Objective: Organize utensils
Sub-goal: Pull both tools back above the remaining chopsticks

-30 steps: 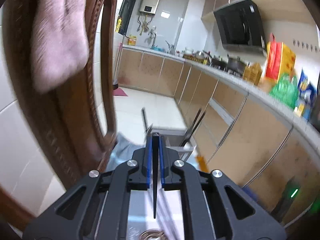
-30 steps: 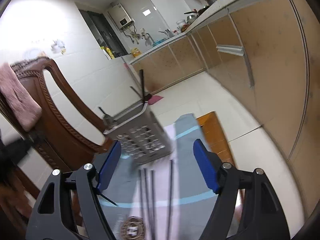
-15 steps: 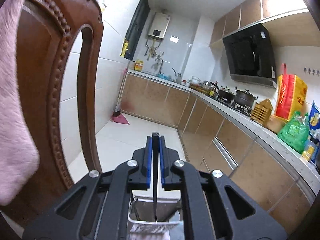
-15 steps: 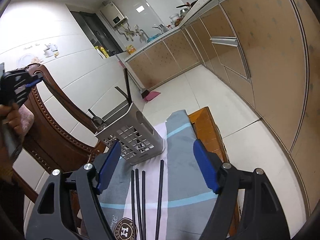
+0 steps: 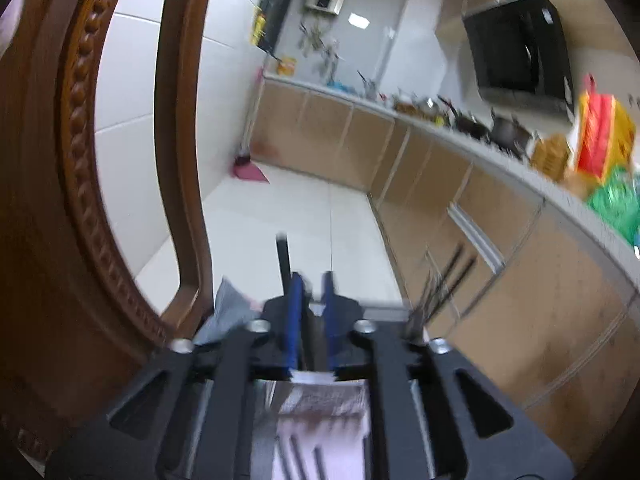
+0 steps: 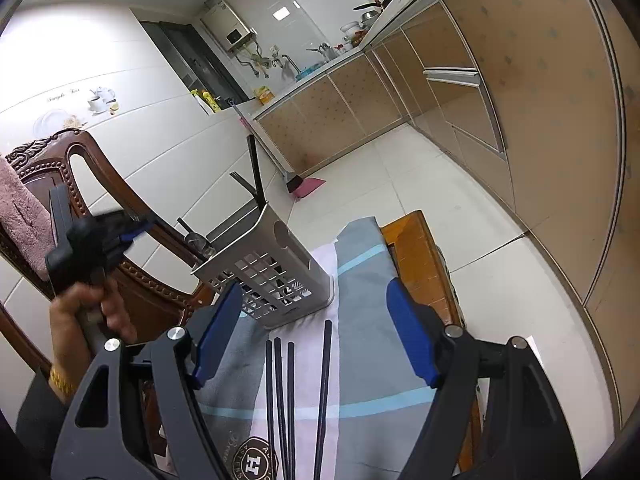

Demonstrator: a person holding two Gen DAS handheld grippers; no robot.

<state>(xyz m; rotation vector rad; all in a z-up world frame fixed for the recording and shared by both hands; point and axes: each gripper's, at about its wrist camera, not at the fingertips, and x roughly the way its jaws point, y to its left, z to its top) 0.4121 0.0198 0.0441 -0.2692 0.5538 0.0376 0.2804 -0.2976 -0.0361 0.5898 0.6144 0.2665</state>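
Left wrist view blurred. Left gripper jaws slightly parted, a thin dark sliver between them; gripped or not, cannot tell. Utensil holder stands on the cloth, mostly hidden below the left gripper. Right gripper jaws released wide over four chopsticks, ends cut off.

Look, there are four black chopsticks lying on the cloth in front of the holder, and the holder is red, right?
Not quite. The holder is silver-grey, not red; the right wrist view shows it. The rest holds: four black chopsticks lie on the cloth in front of it.
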